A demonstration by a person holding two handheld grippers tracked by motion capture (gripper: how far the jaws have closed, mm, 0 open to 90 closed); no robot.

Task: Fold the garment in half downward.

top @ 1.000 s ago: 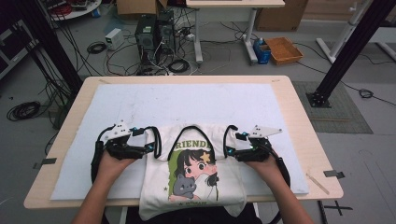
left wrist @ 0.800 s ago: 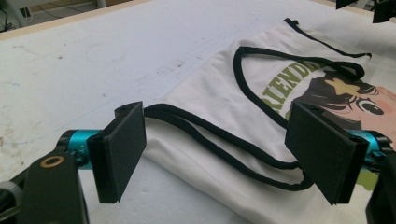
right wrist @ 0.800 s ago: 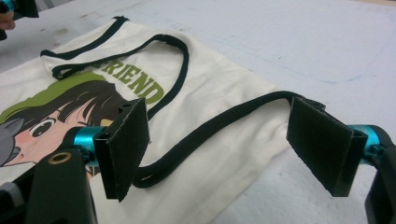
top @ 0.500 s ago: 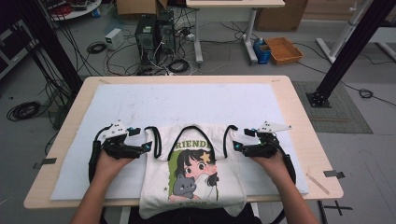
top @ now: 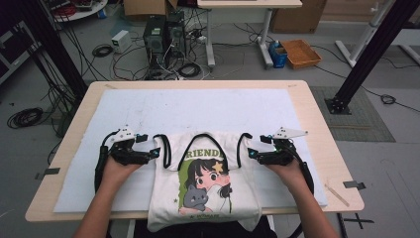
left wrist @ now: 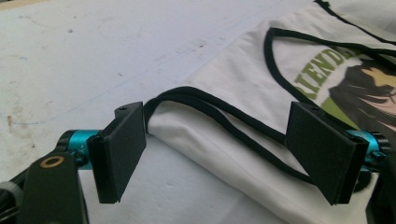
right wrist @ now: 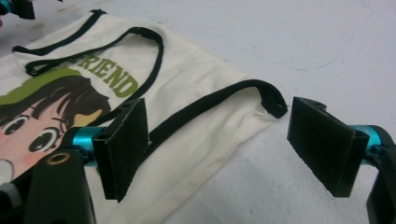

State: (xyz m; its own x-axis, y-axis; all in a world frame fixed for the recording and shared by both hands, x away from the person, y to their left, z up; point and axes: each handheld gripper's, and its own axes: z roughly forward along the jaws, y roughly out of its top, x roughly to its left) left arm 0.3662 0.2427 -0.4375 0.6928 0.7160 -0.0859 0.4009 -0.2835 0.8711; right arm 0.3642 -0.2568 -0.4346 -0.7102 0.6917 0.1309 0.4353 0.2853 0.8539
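On the white mat (top: 208,111), near the front edge: a shirt (top: 205,186), lying flat, picture side up, hem hanging a bit over the table's near side. Flat like that so both sides can be reached at once.

Left of the shirt, just beside its armhole: left gripper (top: 151,154), wide open. Black trim (left wrist: 219,116) of that armhole running between the two pads (left wrist: 122,147), so a squeeze would catch the cloth there.

Right of the shirt, the same on the other side: right gripper (top: 252,155), wide open too, one pad (right wrist: 125,144) over the cloth, the other out past the shirt's corner (right wrist: 275,105). Nothing held yet.

Both aimed inward at the shirt, level with each other, likely to grab the two sides together and lift or fold evenly.
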